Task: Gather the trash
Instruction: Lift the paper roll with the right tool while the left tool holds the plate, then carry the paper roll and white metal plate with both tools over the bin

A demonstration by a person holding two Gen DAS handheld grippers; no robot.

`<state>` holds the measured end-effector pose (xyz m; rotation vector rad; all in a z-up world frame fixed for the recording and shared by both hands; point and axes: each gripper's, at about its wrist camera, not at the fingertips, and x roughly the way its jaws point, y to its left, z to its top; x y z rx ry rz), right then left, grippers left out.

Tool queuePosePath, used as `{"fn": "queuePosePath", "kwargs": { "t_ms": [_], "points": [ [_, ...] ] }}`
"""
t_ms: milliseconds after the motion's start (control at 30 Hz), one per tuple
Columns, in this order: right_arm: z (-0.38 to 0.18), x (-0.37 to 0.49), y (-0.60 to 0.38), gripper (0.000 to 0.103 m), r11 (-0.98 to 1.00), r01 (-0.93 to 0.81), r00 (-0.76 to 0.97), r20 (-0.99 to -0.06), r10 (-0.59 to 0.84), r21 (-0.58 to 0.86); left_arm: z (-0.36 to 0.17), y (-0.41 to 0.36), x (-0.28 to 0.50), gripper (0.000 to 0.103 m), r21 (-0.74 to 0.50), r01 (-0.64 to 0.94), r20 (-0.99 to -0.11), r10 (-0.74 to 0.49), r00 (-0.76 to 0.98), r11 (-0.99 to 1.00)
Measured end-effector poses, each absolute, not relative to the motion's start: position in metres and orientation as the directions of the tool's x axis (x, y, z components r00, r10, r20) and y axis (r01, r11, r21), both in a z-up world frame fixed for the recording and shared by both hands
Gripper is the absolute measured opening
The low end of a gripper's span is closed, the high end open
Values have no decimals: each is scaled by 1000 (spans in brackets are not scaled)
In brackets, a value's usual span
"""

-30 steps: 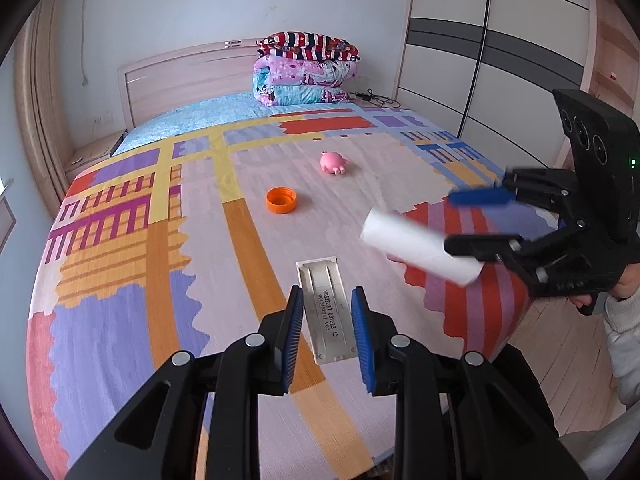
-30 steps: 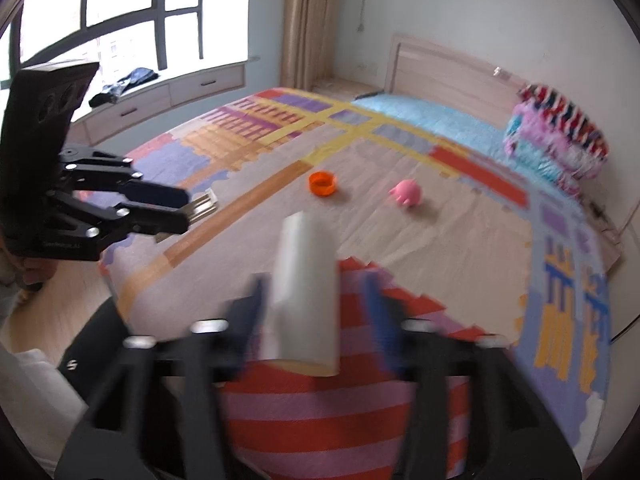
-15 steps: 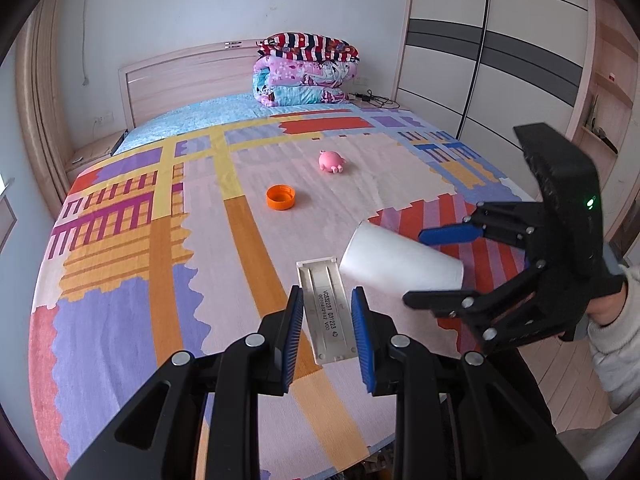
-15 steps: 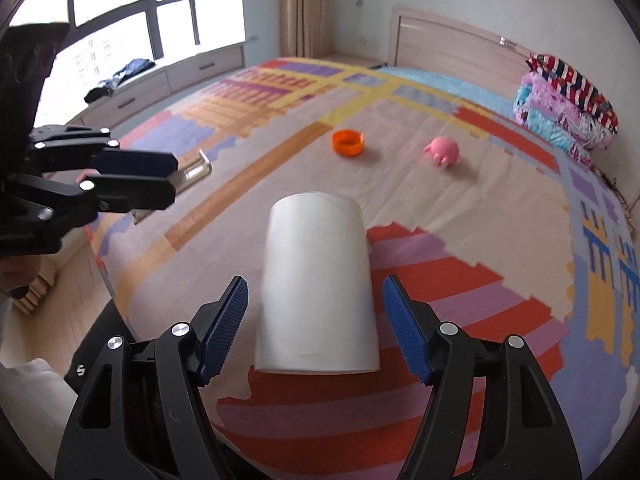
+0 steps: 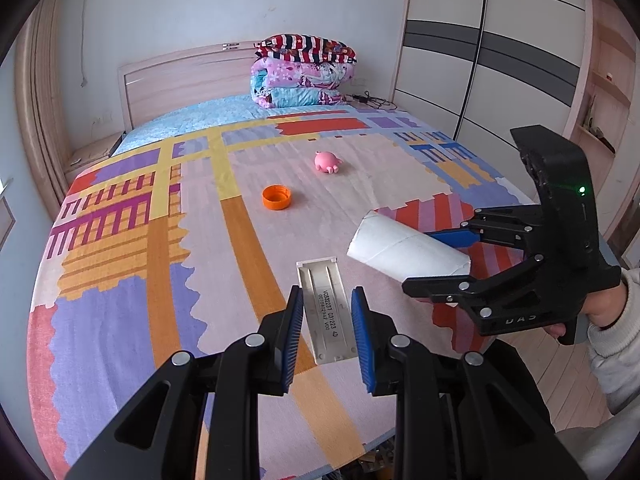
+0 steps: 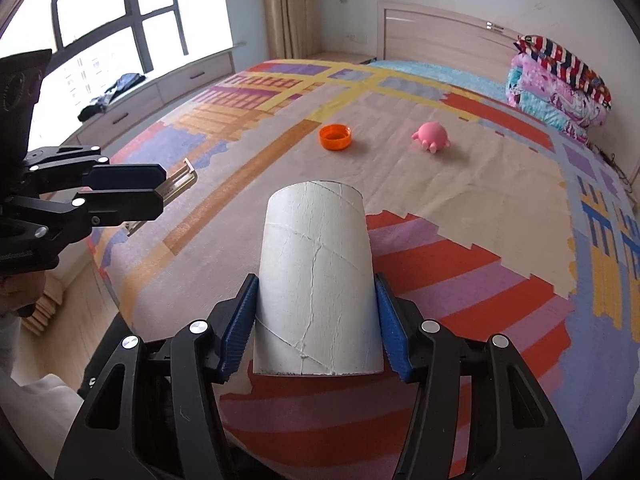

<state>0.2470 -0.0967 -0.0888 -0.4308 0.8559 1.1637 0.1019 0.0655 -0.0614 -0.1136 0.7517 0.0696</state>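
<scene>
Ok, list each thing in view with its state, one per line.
Left tool: shut on the white plastic cover, held above the bed.
Right tool: jaws closing, pads against the cardboard tube.
Cardboard tube: lying on its side between the right tool's pads, cracked along its surface.
Orange cap: loose on the bedspread, open side up.
Pink toy: lying on the bedspread, untouched.
Folded blankets: stacked at the headboard.

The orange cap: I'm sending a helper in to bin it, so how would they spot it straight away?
Start at the big bed with its patchwork cover. On the pale patch near the middle lie two small things: a pink toy nearer the headboard and the orange cap towards the foot. The cap is the shallow round one, open side up, and the only orange loose thing there.
</scene>
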Motion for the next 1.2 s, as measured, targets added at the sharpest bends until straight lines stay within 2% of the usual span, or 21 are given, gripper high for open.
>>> {"fn": "queuePosePath", "kwargs": {
  "t_ms": [567, 900, 1200],
  "points": [
    [-71, 199, -154, 56, 349, -930, 146, -753, 642, 117, -60, 26, 73, 24, -87, -10, -684, -53, 727, 996],
    [-83, 167, -175, 56, 329, -932, 94, -774, 626, 154, -78, -1, 59, 24, -77, 65, -728, -101, 678, 995],
    [-100, 146, -189, 56, 324, -926, 41, -802, 596, 193, -98, -17, 43, 24, -120, 108, -760, -161, 630, 987]
  ]
}}
